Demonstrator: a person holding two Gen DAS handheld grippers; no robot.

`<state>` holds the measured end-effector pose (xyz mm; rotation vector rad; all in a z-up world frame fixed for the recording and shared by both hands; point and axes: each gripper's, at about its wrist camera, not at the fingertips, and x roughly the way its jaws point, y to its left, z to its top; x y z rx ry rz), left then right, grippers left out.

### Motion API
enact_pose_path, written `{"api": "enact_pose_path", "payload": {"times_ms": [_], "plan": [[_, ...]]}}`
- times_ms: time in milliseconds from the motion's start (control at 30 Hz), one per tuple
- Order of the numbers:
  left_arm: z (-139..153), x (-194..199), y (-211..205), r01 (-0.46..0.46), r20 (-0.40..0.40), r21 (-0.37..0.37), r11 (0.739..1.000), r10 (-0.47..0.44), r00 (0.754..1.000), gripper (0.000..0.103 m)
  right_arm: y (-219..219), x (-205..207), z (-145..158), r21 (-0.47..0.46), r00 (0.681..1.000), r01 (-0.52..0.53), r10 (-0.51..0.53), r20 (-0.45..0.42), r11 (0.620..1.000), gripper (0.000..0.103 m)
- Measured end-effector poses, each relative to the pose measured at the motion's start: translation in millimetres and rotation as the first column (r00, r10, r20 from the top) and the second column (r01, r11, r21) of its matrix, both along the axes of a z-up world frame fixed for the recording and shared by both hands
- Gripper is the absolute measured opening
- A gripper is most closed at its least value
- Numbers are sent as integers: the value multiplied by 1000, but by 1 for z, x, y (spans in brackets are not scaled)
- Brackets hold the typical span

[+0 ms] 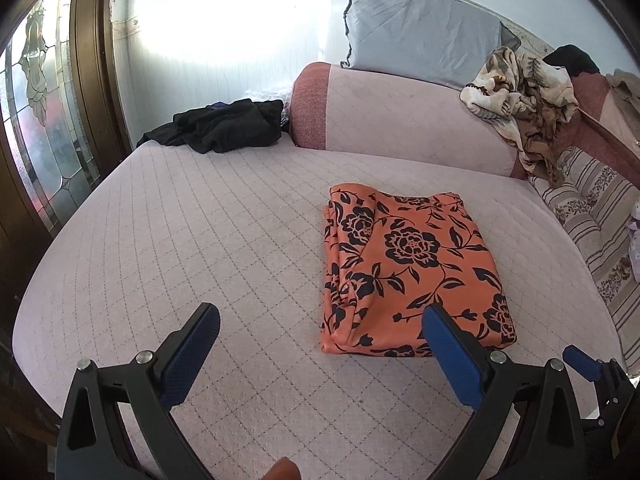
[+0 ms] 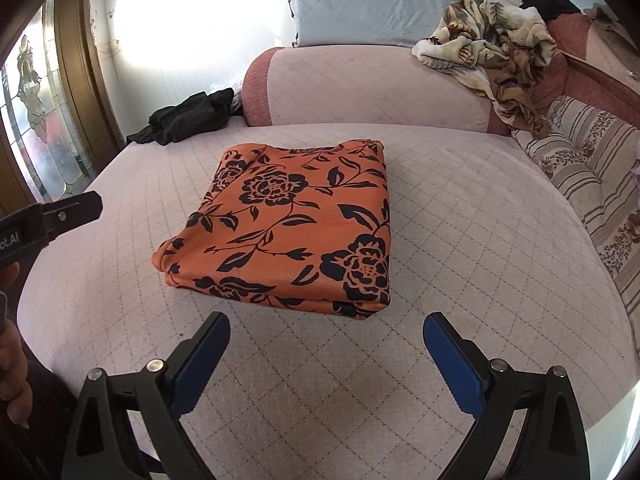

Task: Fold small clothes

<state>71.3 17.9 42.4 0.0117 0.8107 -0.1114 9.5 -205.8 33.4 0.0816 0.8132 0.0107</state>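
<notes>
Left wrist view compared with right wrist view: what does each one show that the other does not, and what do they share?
Only the left wrist view shows the right tongs at its lower right edge, and the folded cloth's layered left edge.

Only the right wrist view shows the left tongs from the side at its left edge, with the hand that holds them, and the cloth's near fold.

Both show the orange floral cloth folded on the quilted pink cushion, a black garment, a grey pillow, a crumpled beige cloth, and open, empty tongs.

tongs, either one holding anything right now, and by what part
Nothing is held. Left tongs and right tongs are open, off the folded cloth.
</notes>
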Motion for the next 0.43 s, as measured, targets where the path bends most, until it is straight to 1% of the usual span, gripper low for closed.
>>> {"api": "enact_pose_path", "payload": {"times_ms": [133, 233, 267, 367, 433], "plan": [[-2, 5, -12, 47, -20, -24, 999, -47, 999, 101, -1, 1, 1, 0, 1000, 3, -3, 0, 1000, 99], [-1, 4, -24, 89, -3, -47, 995, -89, 996, 101, -3, 1, -1, -2, 1000, 7, -7, -6, 1000, 99], [-1, 4, -28, 102, 2, -55, 993, -102, 995, 103, -4, 1, -2, -1, 1000, 12, -12, -8, 1000, 99], [1, 4, -33, 109, 23, -55, 992, -108, 994, 103, -9, 1, -5, 4, 1000, 25, -25, -14, 1000, 99], [1, 5, -37, 115, 13, -47, 992, -114, 993, 103, -11, 1, -6, 4, 999, 33, -33, -17, 999, 99]]}}
